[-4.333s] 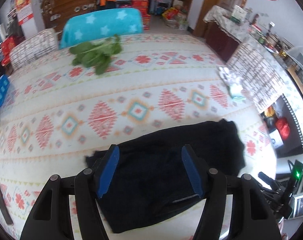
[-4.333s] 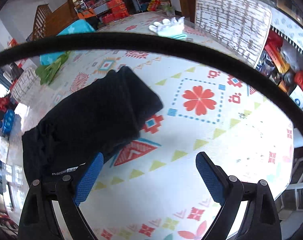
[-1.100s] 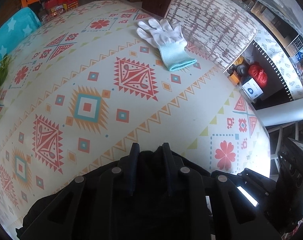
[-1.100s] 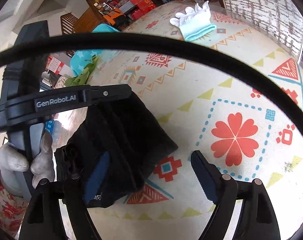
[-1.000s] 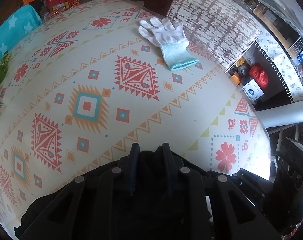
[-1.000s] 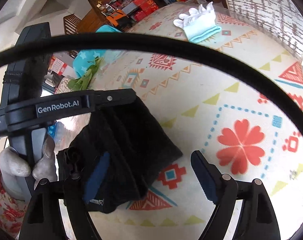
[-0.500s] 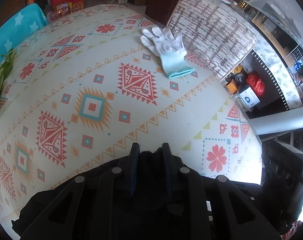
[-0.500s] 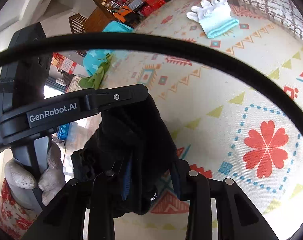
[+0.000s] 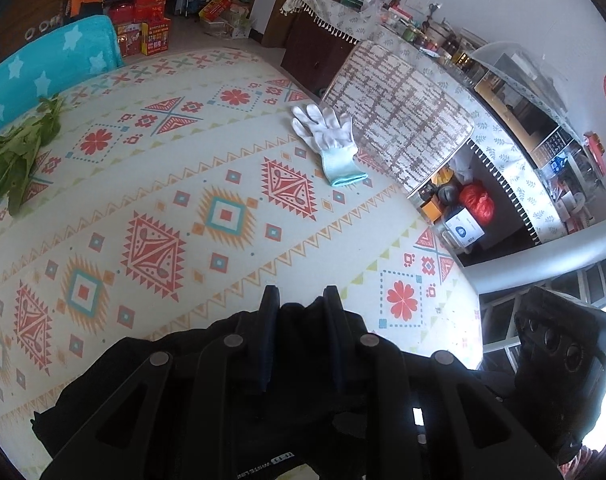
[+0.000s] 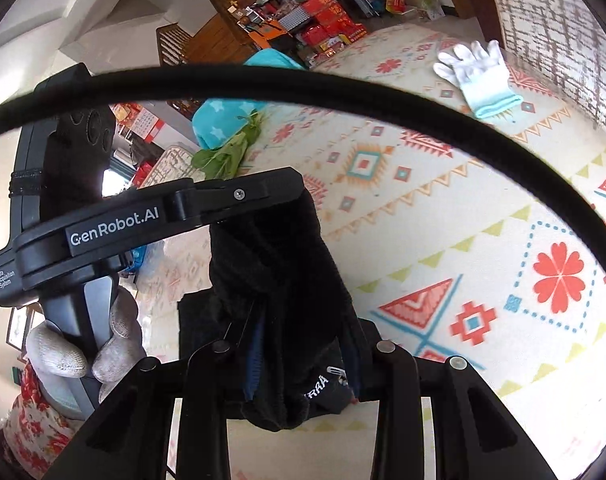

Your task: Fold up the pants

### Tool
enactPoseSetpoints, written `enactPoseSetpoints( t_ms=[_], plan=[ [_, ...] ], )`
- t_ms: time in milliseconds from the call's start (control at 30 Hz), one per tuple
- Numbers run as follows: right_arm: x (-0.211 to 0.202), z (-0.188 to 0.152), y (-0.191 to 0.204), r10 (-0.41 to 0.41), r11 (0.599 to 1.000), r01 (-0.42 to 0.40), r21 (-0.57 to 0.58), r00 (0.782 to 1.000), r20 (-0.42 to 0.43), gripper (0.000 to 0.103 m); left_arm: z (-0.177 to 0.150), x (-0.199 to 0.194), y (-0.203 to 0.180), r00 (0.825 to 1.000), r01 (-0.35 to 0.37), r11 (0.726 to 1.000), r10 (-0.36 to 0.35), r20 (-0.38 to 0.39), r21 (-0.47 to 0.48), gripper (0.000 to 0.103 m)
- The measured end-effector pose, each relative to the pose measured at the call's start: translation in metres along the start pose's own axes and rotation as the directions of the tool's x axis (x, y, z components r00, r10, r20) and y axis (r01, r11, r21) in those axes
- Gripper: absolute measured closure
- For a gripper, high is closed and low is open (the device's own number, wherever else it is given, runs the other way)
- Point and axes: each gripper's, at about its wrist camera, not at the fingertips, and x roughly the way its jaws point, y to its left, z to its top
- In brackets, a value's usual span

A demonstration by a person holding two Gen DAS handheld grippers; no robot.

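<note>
Your left gripper (image 9: pixel 299 312) clamped on black pants (image 10: pixel 279 280), your right gripper (image 10: pixel 303 344) pinched the same bunched cloth, above patterned table (image 9: pixel 223 216).

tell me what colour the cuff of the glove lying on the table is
Pale turquoise cuff on the white knit glove; clearest in the left wrist view.

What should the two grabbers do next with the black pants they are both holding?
Probably carry the pants over and lower them onto the patterned table. Both the left gripper and right gripper are shut on bunched black cloth that looks lifted, so it likely needs laying flat to finish a fold.
</note>
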Motion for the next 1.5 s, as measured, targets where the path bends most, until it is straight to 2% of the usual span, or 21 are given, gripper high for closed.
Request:
enactPoseSetpoints(
  t_ms=[200, 367, 467, 500, 633, 767, 800, 867, 900, 933, 1000, 1100, 1167, 1300, 1433, 1467, 1500],
  plan=[
    [0.017, -0.011, 0.052, 0.003, 0.998, -0.004, -0.069, 1.000, -0.019, 0.067, -0.026, -0.042, 0.050, 0.999, 0.023, 0.996, -0.019, 0.045, -0.082, 0.082],
    [0.035, -0.028, 0.090, 0.005, 0.991, -0.012, -0.131, 0.999, -0.054, 0.067, -0.054, -0.072, 0.100, 0.997, 0.040, 0.983, -0.026, 0.077, -0.179, 0.082],
    [0.055, -0.033, 0.111, 0.020, 0.987, -0.034, -0.156, 0.995, -0.093, 0.078, -0.071, -0.086, 0.129, 0.995, 0.048, 0.973, -0.028, 0.092, -0.227, 0.094],
    [0.061, -0.037, 0.118, 0.021, 0.986, -0.039, -0.163, 0.994, -0.110, 0.080, -0.076, -0.090, 0.137, 0.995, 0.057, 0.968, -0.034, 0.098, -0.244, 0.094],
    [0.093, -0.051, 0.142, -0.034, 0.973, -0.002, -0.229, 0.987, -0.154, 0.080, -0.093, -0.098, 0.165, 0.994, 0.062, 0.954, -0.031, 0.109, -0.293, 0.094],
    [0.098, -0.052, 0.144, -0.055, 0.973, 0.022, -0.232, 0.989, -0.137, 0.079, -0.106, -0.100, 0.178, 0.994, 0.054, 0.952, -0.023, 0.105, -0.300, 0.094],
    [0.097, -0.052, 0.144, -0.060, 0.973, 0.027, -0.229, 0.989, -0.138, 0.077, -0.108, -0.099, 0.180, 0.994, 0.059, 0.950, -0.028, 0.105, -0.306, 0.094],
    [0.089, -0.053, 0.142, -0.085, 0.971, 0.054, -0.232, 0.989, -0.124, 0.060, -0.111, -0.097, 0.186, 0.993, 0.075, 0.943, -0.042, 0.106, -0.324, 0.091],
    [0.083, -0.056, 0.141, -0.100, 0.969, 0.072, -0.237, 0.989, -0.109, 0.039, -0.111, -0.096, 0.188, 0.993, 0.084, 0.939, -0.050, 0.108, -0.334, 0.087],
    [0.074, -0.059, 0.143, -0.105, 0.967, 0.080, -0.241, 0.990, -0.091, 0.024, -0.111, -0.094, 0.191, 0.992, 0.102, 0.933, -0.067, 0.111, -0.345, 0.084],
    [0.064, -0.064, 0.143, -0.117, 0.962, 0.100, -0.253, 0.992, -0.051, 0.022, -0.110, -0.091, 0.192, 0.989, 0.130, 0.924, -0.093, 0.117, -0.360, 0.071],
    [0.057, -0.074, 0.147, -0.166, 0.941, 0.152, -0.301, 0.986, -0.020, 0.022, -0.104, -0.084, 0.189, 0.986, 0.153, 0.920, -0.119, 0.115, -0.360, 0.062],
    [0.060, -0.079, 0.149, -0.191, 0.928, 0.175, -0.330, 0.982, -0.015, 0.022, -0.100, -0.077, 0.184, 0.986, 0.158, 0.922, -0.132, 0.098, -0.352, 0.060],
    [0.070, -0.088, 0.149, -0.226, 0.901, 0.203, -0.383, 0.974, -0.016, 0.022, -0.096, -0.060, 0.168, 0.990, 0.138, 0.942, -0.132, 0.041, -0.306, 0.059],
    [0.085, -0.097, 0.156, -0.261, 0.866, 0.226, -0.447, 0.965, -0.019, 0.022, -0.095, -0.054, 0.158, 0.992, 0.122, 0.958, -0.122, 0.016, -0.259, 0.059],
    [0.089, -0.100, 0.158, -0.268, 0.858, 0.227, -0.460, 0.963, -0.025, 0.022, -0.094, -0.054, 0.157, 0.993, 0.119, 0.961, -0.120, 0.011, -0.248, 0.062],
    [0.093, -0.102, 0.160, -0.276, 0.850, 0.230, -0.473, 0.961, -0.027, 0.022, -0.094, -0.054, 0.155, 0.994, 0.110, 0.967, -0.112, 0.003, -0.231, 0.076]
  ],
)
